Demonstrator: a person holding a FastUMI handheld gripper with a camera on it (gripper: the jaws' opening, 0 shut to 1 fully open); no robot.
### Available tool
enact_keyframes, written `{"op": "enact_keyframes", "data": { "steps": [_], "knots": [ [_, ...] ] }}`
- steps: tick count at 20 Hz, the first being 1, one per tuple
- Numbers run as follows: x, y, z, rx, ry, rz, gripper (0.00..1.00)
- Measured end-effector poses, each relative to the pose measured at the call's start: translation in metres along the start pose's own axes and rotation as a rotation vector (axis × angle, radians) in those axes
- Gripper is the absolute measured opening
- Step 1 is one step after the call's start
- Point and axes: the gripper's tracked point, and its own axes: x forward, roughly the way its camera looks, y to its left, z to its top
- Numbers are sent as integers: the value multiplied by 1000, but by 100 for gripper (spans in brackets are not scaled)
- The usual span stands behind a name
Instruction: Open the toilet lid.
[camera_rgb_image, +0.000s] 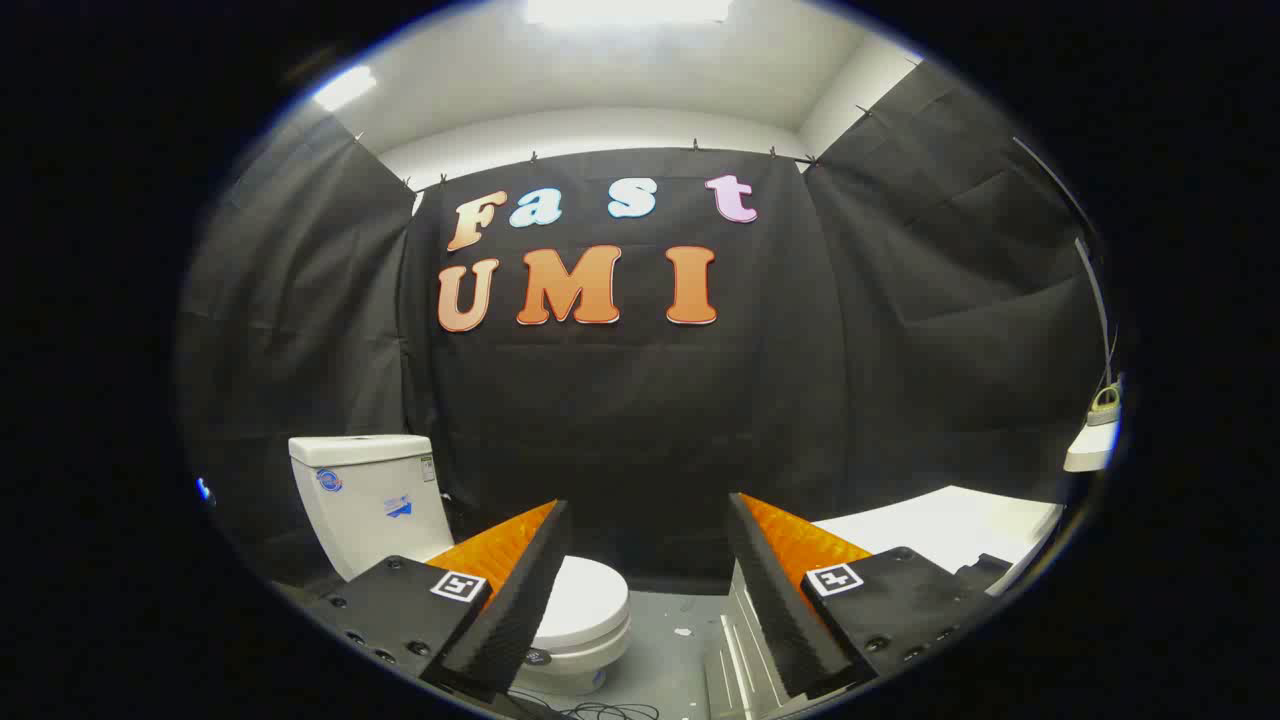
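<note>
The toilet (400, 520) stands on the floor against the black booth wall, beyond the tool (640, 590) and off toward its left finger. Its tank (365, 495) rises behind, and the toilet lid (590, 600) lies flat and closed over the bowl, partly hidden by the left finger.

The lid looks like a rigid, smooth plastic shell, probably light, hinged at the tank side. It would likely be slippery, so the front lip, farthest from the hinge, seems the best place to hook or pinch it, lifting in an arc toward the tank. It should not be fragile, though letting it slam against the tank could jar it.

The tool is held roughly level, well apart from the toilet and pointing at the wall rather than the lid. Its fingers stand wide apart with nothing between them. A white tabletop (950, 525) sits to the right, beyond the right finger.
</note>
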Motion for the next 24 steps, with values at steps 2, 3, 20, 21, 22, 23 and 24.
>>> {"op": "enact_keyframes", "data": {
  "steps": [2,3,20,21,22,23,24],
  "knots": [
    [1,-1,1,-1,-3,-2,100],
    [0,-1,0,0,-4,-1,100],
    [-2,1,2,-1,-9,7,100],
    [-2,0,3,-1,-9,6,100],
    [-2,-1,3,-1,-10,5,100],
    [-1,-1,4,0,-11,4,100],
    [-2,-1,4,1,-11,3,100]
  ]
}}
